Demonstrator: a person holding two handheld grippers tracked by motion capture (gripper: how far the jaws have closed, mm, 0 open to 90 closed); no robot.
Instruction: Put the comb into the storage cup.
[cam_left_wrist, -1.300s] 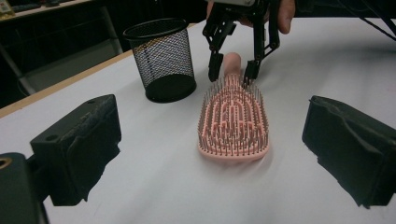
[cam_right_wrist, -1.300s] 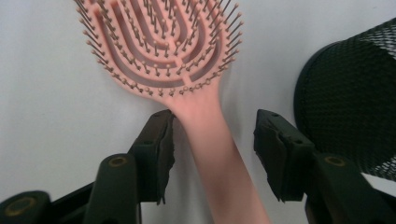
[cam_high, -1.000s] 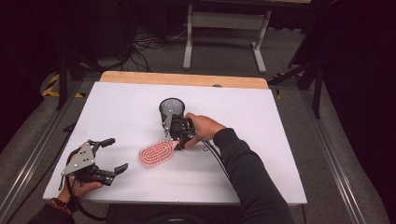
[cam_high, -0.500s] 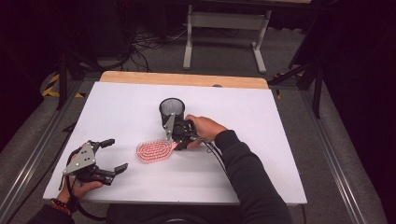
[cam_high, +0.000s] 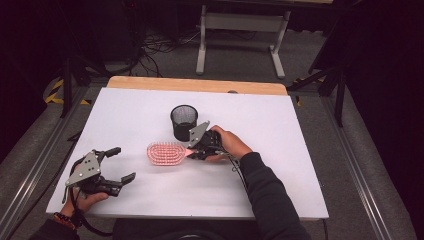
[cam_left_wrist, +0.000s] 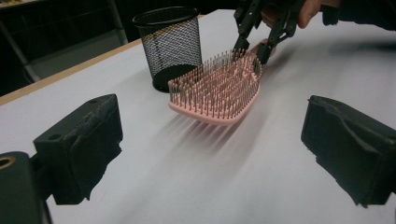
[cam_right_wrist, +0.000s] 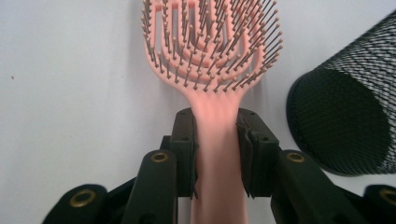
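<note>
White table (cam_high: 300, 150) bearing 1 black mesh cup (cam_high: 183, 121), with a pink hairbrush (cam_high: 166, 153) lying just beside it toward the person, long axis level, its handle clamped by the closed right gripper (cam_high: 194, 150), while the left gripper (cam_high: 120, 164) hovers farther off, jaws spread wide and empty.

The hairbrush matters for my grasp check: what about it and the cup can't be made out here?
- Hairbrush handle end: right gripper view, cut off by the bottom edge between the jaws.
- Hairbrush back: faces the table in every view.
- Mesh cup inside: high view, too dark and small.
- Cup's far side: right gripper view, cut off by the right edge.
</note>
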